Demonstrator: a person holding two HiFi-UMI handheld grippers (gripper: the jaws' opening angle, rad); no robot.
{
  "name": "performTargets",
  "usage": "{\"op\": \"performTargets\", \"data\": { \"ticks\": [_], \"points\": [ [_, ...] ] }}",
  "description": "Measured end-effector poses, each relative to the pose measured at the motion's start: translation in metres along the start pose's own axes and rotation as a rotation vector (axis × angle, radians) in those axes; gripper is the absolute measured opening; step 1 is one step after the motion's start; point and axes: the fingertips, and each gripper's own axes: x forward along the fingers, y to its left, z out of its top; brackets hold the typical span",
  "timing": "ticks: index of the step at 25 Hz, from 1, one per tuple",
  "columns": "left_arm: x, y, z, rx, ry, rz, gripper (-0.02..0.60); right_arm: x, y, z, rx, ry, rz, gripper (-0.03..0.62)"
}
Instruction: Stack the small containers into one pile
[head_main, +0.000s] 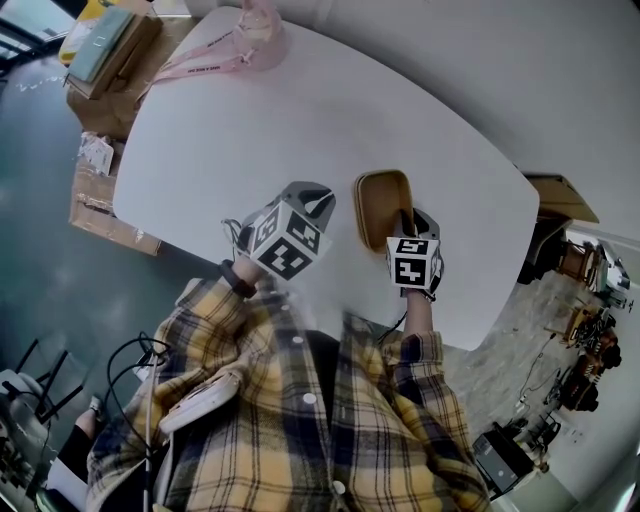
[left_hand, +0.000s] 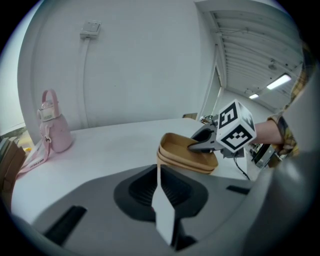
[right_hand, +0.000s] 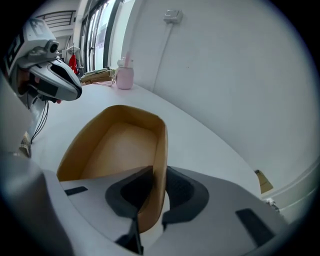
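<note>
A pile of nested brown containers (head_main: 383, 205) sits on the white table (head_main: 300, 110), near its front right. In the left gripper view the pile (left_hand: 187, 155) shows two rims, one inside the other. My right gripper (head_main: 405, 220) straddles the near wall of the top container (right_hand: 120, 150). One jaw is inside and one outside, slightly apart from the wall, so the right gripper (right_hand: 157, 175) is open. My left gripper (head_main: 316, 197) hovers just left of the pile. Its jaws (left_hand: 159, 172) are shut with nothing in them. The right gripper (left_hand: 200, 145) shows from the side over the pile.
A pink bag (head_main: 262, 35) with a strap lies at the table's far edge. Cardboard boxes (head_main: 105, 50) stand beyond the table's left end. The table's front edge runs close to the person's plaid shirt. A wall stands behind the table.
</note>
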Motion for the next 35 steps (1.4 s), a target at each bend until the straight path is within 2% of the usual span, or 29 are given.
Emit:
{"op": "performTargets", "data": {
  "ticks": [7, 16, 22, 25, 30, 35],
  "points": [
    [0.001, 0.0, 0.0, 0.003, 0.003, 0.0, 0.029, 0.004, 0.002, 0.001, -0.046, 0.002, -0.024, 0.071],
    [-0.004, -0.007, 0.009, 0.021, -0.018, 0.004, 0.029, -0.004, 0.001, -0.002, 0.01, -0.014, 0.03, 0.072],
    [-0.009, -0.007, 0.016, 0.044, -0.034, 0.009, 0.03, -0.031, -0.009, 0.036, 0.085, -0.199, 0.008, 0.075],
    [-0.013, -0.01, 0.021, 0.062, -0.05, 0.012, 0.029, -0.055, -0.008, 0.06, 0.115, -0.302, 0.023, 0.077],
    [-0.023, -0.017, 0.042, 0.089, -0.119, 0.01, 0.03, -0.102, -0.006, 0.098, 0.177, -0.469, 0.056, 0.077],
    [-0.046, -0.027, 0.074, 0.082, -0.233, -0.029, 0.029, -0.138, 0.009, 0.128, 0.264, -0.581, 0.147, 0.077]
  ]
}}
